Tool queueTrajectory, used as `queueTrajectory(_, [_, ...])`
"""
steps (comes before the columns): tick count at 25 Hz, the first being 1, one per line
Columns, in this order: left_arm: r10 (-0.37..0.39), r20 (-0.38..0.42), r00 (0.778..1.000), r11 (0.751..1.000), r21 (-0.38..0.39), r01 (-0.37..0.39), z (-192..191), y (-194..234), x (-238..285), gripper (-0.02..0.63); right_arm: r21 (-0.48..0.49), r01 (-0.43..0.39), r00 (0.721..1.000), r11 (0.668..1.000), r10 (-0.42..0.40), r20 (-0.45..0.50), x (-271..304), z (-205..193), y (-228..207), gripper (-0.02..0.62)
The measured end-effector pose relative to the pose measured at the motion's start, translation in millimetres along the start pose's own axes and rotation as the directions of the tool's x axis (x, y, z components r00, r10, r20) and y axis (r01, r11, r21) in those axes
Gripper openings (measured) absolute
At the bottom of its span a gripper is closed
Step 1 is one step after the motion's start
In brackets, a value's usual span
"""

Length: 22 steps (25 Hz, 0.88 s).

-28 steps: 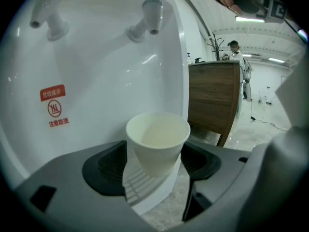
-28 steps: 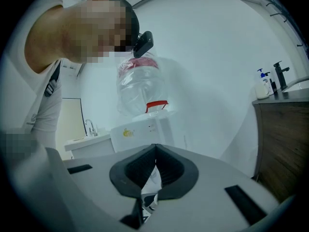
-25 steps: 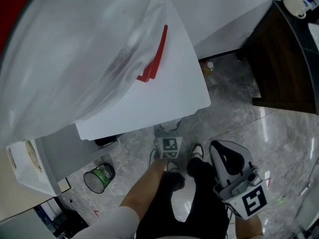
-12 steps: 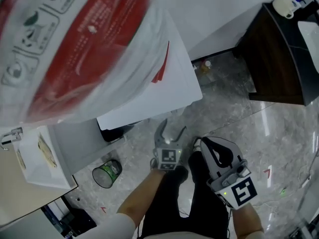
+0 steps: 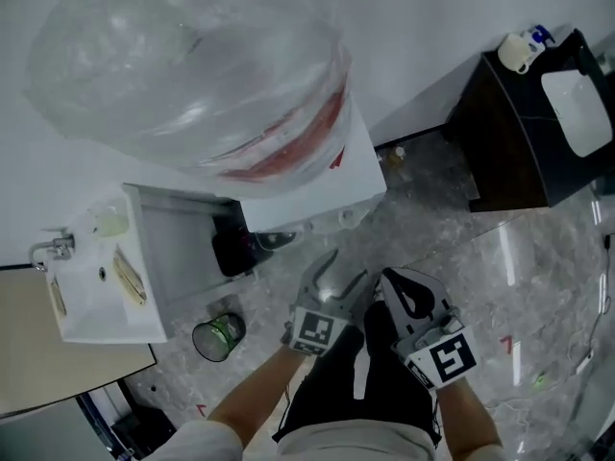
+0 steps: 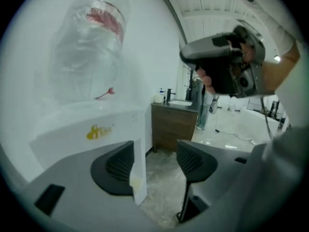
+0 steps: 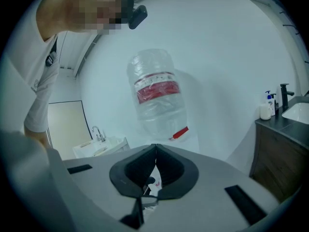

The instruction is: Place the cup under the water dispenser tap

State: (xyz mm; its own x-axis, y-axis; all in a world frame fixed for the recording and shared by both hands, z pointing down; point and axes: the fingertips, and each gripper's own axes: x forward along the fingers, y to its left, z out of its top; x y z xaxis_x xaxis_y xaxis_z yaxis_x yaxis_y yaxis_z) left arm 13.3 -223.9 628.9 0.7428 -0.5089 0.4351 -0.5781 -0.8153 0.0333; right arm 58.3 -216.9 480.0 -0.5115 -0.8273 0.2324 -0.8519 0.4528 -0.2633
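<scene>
The white water dispenser stands ahead with a big clear bottle with a red label on top. Its dark tap recess faces me, and no cup shows clearly in any view. My left gripper hangs just in front of the dispenser; its jaws are closing, still wide apart, with nothing between them. In the left gripper view the dispenser's corner lies beyond the fingers. My right gripper is beside it to the right, shut and empty. Its view looks up at the bottle.
A small white sink with a tap is mounted left of the dispenser. A dark bin stands on the marble floor below it. At the right is a dark cabinet with a basin and a soap bottle.
Both grippers have risen, the left one more, up to the dispenser's front. The head view has swung, so the whole bottle, the tap recess and the sink now show.
</scene>
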Motion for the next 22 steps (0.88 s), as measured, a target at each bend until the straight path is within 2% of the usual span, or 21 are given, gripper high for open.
queueTrajectory(2, [-0.035,0.043,0.998,0.999,0.019,0.034,35,-10,-24,0.19,-0.004,0.008,1.0,1.0,-0.008,0.003,-13,17,11,0.017])
queueTrajectory(4, [-0.046,0.097,0.994,0.999,0.018,0.044,70,-19,-50,0.122,-0.01,0.017,1.0,1.0,-0.017,-0.003,-25,30,23,0.017])
queueTrajectory(6, [-0.044,0.133,0.99,0.999,0.003,0.044,98,-27,-73,0.084,-0.013,0.028,1.0,1.0,-0.028,-0.008,-35,42,32,0.017])
queueTrajectory(9, [-0.038,0.132,0.99,0.999,-0.032,0.042,123,-38,-101,0.032,-0.014,0.039,0.999,0.999,-0.039,-0.005,-50,58,47,0.017])
queueTrajectory(12, [-0.018,0.125,0.992,0.996,-0.081,0.029,152,-46,-126,0.006,-0.024,0.037,0.999,0.999,-0.037,-0.005,-63,73,65,0.017])
queueTrajectory(18, [-0.01,0.151,0.988,0.98,-0.193,0.039,200,-57,-171,0.005,-0.058,0.032,0.999,0.998,-0.031,0.011,-83,102,95,0.017])
queueTrajectory(22, [-0.004,0.191,0.981,0.975,-0.217,0.046,225,-66,-191,0.005,-0.084,0.029,0.999,0.996,-0.028,0.015,-93,116,109,0.016])
